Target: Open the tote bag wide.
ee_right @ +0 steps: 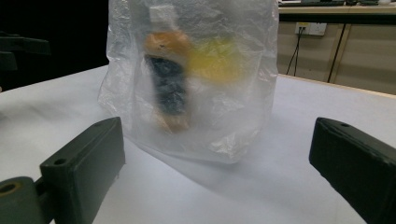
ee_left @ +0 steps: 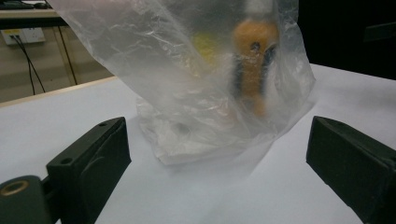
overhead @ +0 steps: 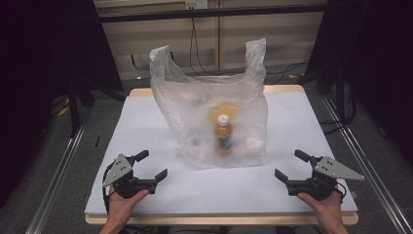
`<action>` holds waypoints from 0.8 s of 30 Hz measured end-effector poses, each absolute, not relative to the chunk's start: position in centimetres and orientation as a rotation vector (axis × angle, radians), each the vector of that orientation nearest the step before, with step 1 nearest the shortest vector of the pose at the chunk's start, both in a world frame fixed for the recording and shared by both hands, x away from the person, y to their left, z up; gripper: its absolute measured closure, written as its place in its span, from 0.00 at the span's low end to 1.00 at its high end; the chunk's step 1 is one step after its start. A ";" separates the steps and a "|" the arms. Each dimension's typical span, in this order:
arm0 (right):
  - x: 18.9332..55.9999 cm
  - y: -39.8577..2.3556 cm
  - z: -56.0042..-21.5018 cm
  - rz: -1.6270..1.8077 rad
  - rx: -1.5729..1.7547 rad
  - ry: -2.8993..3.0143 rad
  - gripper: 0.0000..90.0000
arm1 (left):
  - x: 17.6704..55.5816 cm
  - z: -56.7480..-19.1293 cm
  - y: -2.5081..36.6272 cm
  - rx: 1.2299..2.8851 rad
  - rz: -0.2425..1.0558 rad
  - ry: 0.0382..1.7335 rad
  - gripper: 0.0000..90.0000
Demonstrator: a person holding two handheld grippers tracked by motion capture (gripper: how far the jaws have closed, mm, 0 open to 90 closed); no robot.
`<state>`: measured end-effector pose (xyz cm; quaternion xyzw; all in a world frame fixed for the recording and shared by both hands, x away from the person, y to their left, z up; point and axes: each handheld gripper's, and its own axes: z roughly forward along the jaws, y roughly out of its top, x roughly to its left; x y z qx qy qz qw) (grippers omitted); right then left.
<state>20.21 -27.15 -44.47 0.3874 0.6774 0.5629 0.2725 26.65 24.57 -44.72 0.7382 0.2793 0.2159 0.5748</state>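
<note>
Bottle (overhead: 223, 135) stands straight up, cap on top, inside a clear plastic bag (overhead: 195, 112) mid-tabletop (overhead: 146, 122). Left hand-held gripper (overhead: 152, 166) and right hand-held gripper (overhead: 291, 166) near the front corners, jaws wide apart.

A clear plastic bag (overhead: 209, 122) stands upright in the middle of the white surface (overhead: 302, 126), its two handles pointing up. Inside it an orange bottle (overhead: 223, 136) with a white cap stands upright, with something yellow (overhead: 229, 108) blurred behind it. Cables (overhead: 195, 44) hang down the far wall
</note>
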 end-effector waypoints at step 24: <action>21.0 -27.4 -44.5 1.595 1.047 1.916 0.55 | 26.7 -44.9 24.0 1.807 0.367 0.619 0.53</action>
